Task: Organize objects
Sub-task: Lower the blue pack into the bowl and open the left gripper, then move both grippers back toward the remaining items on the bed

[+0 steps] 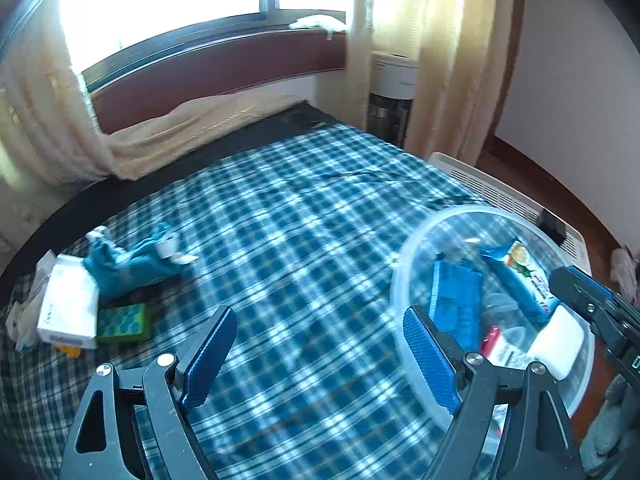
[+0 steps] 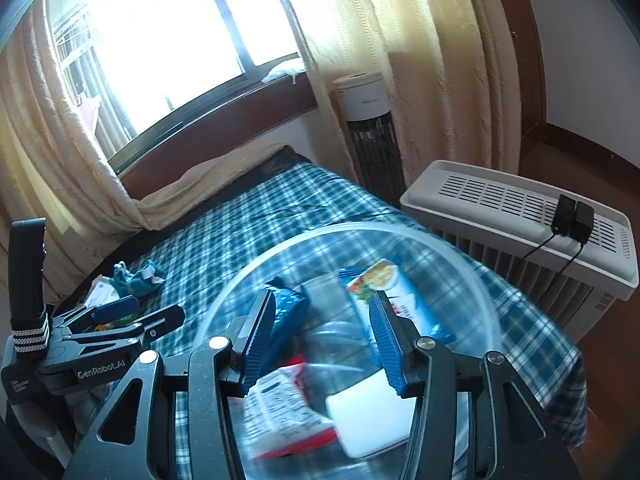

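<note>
Cream curtains [image 2: 420, 80] by bright window [image 2: 168, 32]; white-topped black tower fan [image 2: 370, 128]; white slatted heater [image 2: 520, 232] carrying two black adapters [image 2: 572, 216]; blue plaid bedsheet [image 1: 280, 208].

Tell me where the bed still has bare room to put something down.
The plaid sheet is bare between the clear bowl and the pile around the teal cloth and white box. The bowl is crowded.

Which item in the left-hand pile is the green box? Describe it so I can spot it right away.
Start at the plaid bedspread and go to the pile near its left edge. The green box lies flat there, just right of the white carton and in front of the teal cloth. Only it is green with blue dots.
</note>
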A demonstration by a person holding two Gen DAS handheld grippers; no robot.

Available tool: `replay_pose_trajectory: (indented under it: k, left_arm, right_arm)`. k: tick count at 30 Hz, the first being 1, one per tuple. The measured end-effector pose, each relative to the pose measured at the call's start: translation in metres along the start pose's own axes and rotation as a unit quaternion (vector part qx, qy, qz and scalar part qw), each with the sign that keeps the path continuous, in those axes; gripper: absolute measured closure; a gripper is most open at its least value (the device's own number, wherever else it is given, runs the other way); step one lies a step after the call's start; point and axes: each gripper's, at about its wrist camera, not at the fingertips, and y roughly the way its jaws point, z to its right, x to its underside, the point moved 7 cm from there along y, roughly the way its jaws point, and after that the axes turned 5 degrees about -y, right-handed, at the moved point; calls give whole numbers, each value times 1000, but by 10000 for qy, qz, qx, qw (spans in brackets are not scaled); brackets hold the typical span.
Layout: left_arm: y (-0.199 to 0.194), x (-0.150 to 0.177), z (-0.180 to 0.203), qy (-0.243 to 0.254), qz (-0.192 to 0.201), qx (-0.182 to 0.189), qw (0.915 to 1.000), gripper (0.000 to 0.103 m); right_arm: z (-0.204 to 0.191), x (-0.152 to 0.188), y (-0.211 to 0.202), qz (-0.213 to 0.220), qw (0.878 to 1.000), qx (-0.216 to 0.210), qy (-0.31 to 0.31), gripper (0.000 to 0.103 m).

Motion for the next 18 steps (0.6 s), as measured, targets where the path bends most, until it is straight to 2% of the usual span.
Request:
replay_pose_trajectory:
  k: [9, 18]
  left_arm:
    - [-11, 5, -44, -191, 211, -464, 9985, 13]
    - [-17, 13, -97, -642, 205, -729, 9951, 10]
  right_arm:
    - [-39, 5, 2, -65, 9994, -241, -227, 50]
    - [-78, 13, 10, -198, 9976, -498, -431, 47]
